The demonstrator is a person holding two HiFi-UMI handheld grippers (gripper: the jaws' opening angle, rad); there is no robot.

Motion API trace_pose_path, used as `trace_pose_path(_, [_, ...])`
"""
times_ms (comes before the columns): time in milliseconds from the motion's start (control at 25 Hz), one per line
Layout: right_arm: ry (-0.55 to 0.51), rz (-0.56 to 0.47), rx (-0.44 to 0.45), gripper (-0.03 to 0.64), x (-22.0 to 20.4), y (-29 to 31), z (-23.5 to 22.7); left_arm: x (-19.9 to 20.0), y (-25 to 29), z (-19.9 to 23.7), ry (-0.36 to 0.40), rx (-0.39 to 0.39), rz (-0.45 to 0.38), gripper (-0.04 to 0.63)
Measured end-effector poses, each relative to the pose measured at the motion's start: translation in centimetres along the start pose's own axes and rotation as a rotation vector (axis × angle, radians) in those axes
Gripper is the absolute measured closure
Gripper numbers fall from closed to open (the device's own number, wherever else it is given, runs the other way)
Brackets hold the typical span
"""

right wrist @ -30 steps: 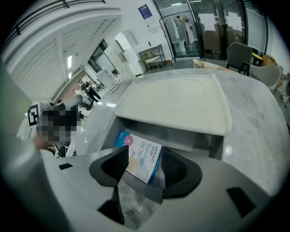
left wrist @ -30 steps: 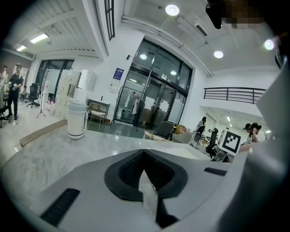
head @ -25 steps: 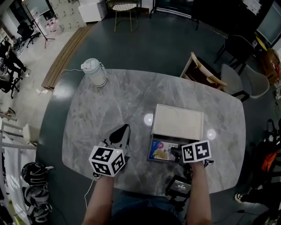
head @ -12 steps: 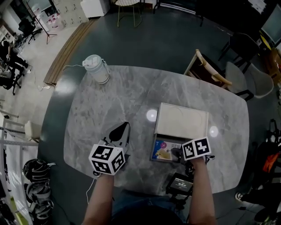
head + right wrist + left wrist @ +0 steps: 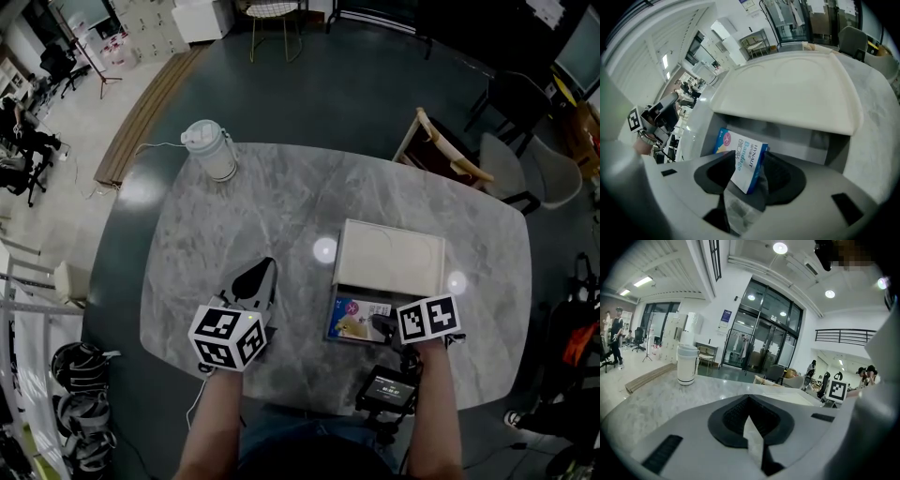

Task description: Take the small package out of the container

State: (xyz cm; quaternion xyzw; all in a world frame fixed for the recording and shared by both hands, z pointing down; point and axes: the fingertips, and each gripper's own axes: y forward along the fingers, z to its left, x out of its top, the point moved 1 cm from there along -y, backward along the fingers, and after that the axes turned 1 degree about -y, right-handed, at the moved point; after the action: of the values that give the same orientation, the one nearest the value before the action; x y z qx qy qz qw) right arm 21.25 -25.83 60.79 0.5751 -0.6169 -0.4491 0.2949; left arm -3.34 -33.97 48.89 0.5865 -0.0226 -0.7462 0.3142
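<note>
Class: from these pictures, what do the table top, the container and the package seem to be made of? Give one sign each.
Table top: polished stone or a marble-look slab; grey veining and lamp glare.
Container: probably matte plastic; smooth off-white lid with a moulded, rounded rim.
Package: printed cardboard, slightly glossy; crisp folded edges.

Left gripper (image 5: 265, 270) held low and close to level, jaws pressed together with nothing between, right gripper (image 5: 380, 324) tipped steeply downward, jaws just closed in onto the small package (image 5: 743, 161), left forearm (image 5: 211, 412) and right forearm (image 5: 433, 403) stretched forward.
</note>
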Motion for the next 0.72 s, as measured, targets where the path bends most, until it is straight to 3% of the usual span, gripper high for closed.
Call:
trace_pose_path(320, [-0.037,-0.094,0.022,0.415,0.2,-2.4,1.6,0.7,-0.6,-0.9,0.009,-0.024,-0.029,0.588])
trace_pose_path(720, [-0.091,-0.285,0.115,0.494,1.5,-5.1,4.9,2.3,-2.5,-1.8,0.039,-0.046,-0.085,0.588])
